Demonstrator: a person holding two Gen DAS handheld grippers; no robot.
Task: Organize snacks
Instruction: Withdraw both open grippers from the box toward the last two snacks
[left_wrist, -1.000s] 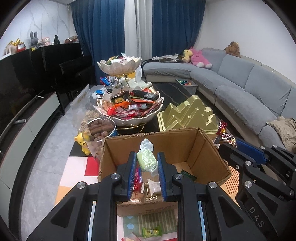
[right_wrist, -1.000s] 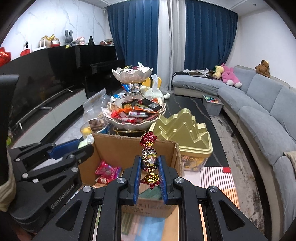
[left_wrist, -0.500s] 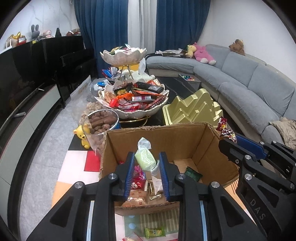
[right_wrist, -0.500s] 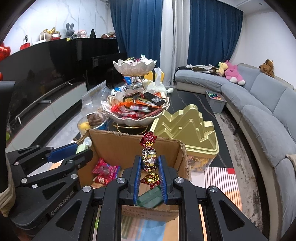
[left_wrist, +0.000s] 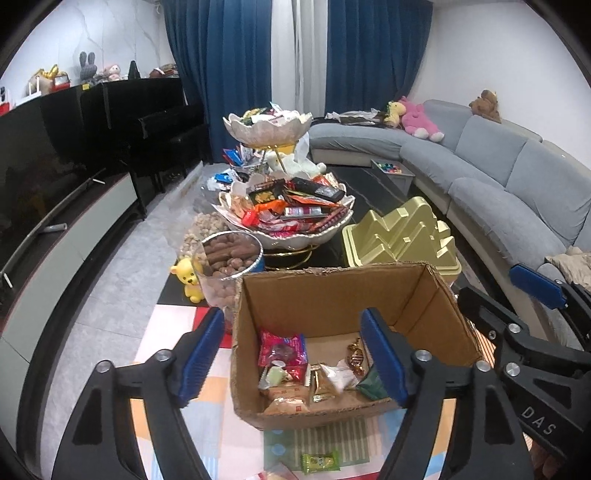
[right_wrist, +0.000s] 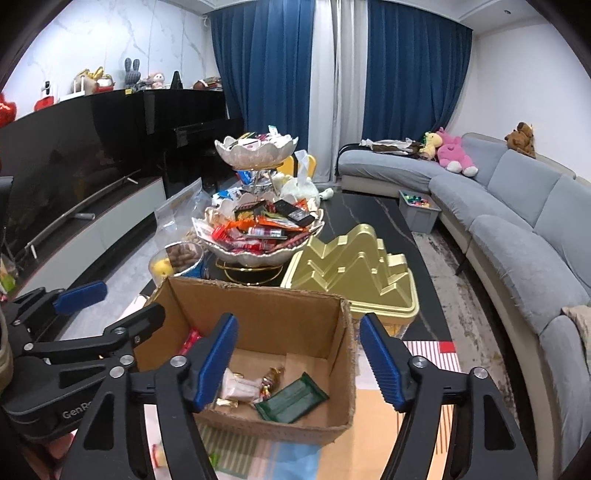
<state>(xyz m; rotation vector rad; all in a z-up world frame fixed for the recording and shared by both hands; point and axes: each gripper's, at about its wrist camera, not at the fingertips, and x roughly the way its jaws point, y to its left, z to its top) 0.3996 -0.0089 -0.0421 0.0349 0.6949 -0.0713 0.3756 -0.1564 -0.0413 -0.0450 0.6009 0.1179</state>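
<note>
So both grippers hang over the cardboard box (left_wrist: 332, 295). The left gripper (left_wrist: 291, 354) has just been spreading its jaws and nothing sits between them; same with the right gripper (right_wrist: 297, 354), jaws just opened, empty. Down in the box lie a pale green snack (left_wrist: 275, 376) near its front wall and a gold-wrapped candy string (right_wrist: 271, 380) beside a dark green bar (right_wrist: 291, 398).
</note>
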